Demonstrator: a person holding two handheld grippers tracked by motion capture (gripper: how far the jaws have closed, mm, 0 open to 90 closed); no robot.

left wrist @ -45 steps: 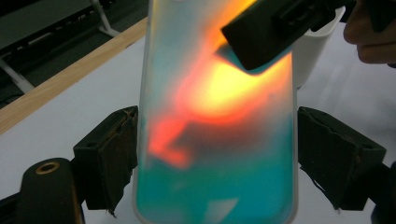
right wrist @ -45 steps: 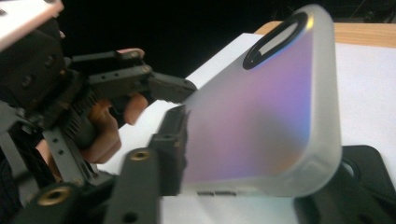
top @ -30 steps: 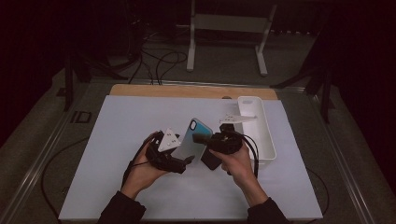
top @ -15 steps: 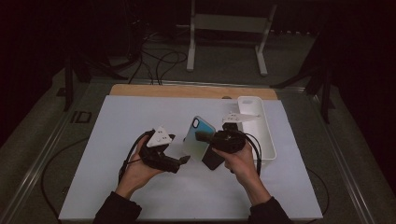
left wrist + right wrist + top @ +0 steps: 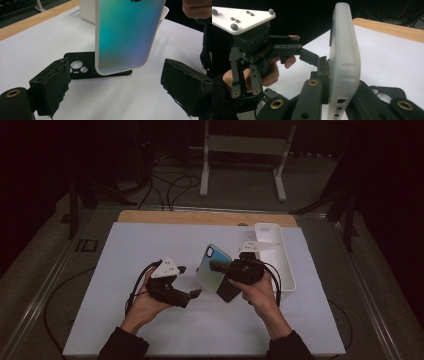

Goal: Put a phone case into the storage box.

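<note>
- The right gripper (image 5: 219, 266) sits just right of the frame's centre in the high view, its jaws clamped on a phone case (image 5: 213, 268) with a blue-green shimmering back and a pale frosted rim. The case stands on edge above the table (image 5: 125, 250), camera cut-out uppermost.
- In the right gripper view the same case (image 5: 343, 62) rises from the bottom middle, seen edge-on, with a black jaw pressed flat to each face.
- A second, black case (image 5: 82, 68) lies flat on the table under the held one, its round lens holes showing at centre left of the left gripper view.
- The left gripper (image 5: 187, 282) is at lower left of centre in the high view, apart from the pale case. Its jaws have just been opening and now stand wide, with nothing pressed between them; in its own view the bottom corner of the shimmering case (image 5: 127, 37) hangs ahead of the gap.
- Judged step: the left has let go and the right alone carries the case, so this looks like a handover or a re-grip in progress.
- The next move likely calls for the left to regrip a free edge, or for the right to carry the case toward the white tray (image 5: 280, 255) at right.
- Both forearms enter from the bottom edge, hands curled round the gripper bodies, jaws angled toward each other.
</note>
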